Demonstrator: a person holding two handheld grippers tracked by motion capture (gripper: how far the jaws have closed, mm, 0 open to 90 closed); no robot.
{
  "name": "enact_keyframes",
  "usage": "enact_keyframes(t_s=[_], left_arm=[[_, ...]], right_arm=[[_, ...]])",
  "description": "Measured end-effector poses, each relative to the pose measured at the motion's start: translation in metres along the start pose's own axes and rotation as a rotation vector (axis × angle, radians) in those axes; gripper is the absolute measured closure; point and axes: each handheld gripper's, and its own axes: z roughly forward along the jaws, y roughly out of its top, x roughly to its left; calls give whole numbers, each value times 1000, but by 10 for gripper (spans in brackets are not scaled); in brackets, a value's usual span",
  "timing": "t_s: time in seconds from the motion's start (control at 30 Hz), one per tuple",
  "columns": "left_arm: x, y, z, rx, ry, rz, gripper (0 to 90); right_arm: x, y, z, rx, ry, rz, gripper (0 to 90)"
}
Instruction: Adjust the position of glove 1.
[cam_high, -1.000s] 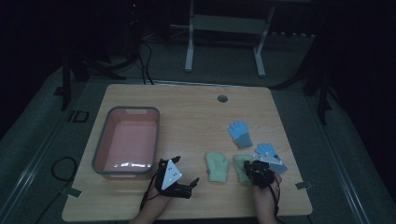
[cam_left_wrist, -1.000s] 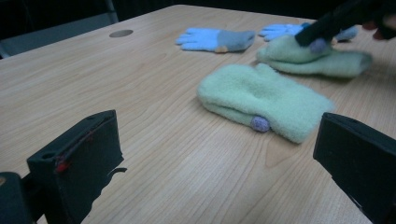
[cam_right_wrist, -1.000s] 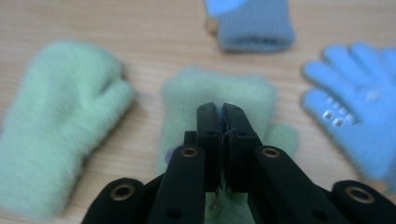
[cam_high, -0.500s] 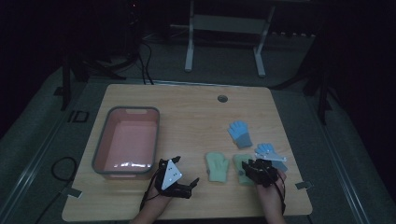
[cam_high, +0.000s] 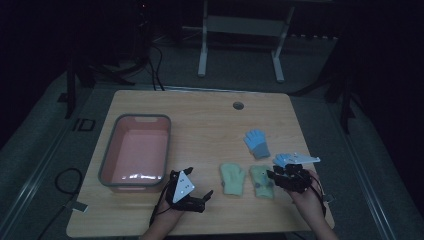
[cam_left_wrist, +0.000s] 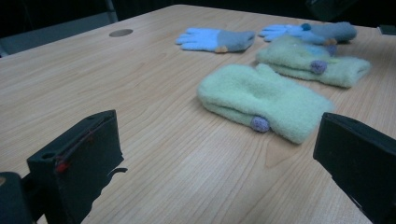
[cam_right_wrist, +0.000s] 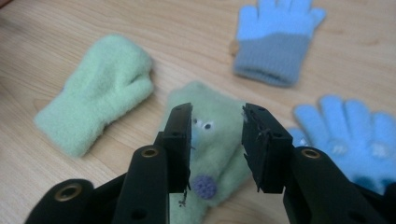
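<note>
High view: the pink tub (cam_high: 107, 167) sits left of both green mittens. Left gripper view: the left gripper (cam_left_wrist: 219, 163), spread wide, faces the plain mitten (cam_left_wrist: 261, 100). Right gripper view: the right gripper (cam_right_wrist: 217, 140), jaws just opening and holding nothing, hangs above the face-patterned mitten (cam_right_wrist: 217, 126).

Only readable thing I can spot is "ID" in pale letters on the dark floor mat (cam_high: 82, 125), just left of the wooden table (cam_high: 200, 115). Gloves, tub, grippers: no labels or brands readable.
</note>
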Motion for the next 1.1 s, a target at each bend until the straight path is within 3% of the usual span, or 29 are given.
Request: enact_keyframes(t_s=[0.17, 0.37, 0.47, 0.63, 0.83, 0.93, 1.1], left_arm=[[-1, 0, 0, -2, 0, 6, 13], [-1, 0, 0, 3, -1, 7, 13], [-1, 0, 0, 3, -3, 5, 13], [-1, 0, 0, 3, -5, 10, 13], [0, 0, 0, 3, -6, 4, 13], [0, 0, 0, 4, -6, 4, 13], [0, 0, 0, 3, -5, 0, 13]], right_arm=[[3, -2, 0, 12, 32, -10, 654], [7, -16, 13, 31, 31, 10, 656], [12, -21, 22, 36, -5, -20, 638], [16, -31, 35, 45, -24, -49, 641], [19, -34, 36, 30, -48, -51, 795], [26, -34, 36, 31, -86, -74, 844], [31, -30, 31, 11, -118, -32, 859]])
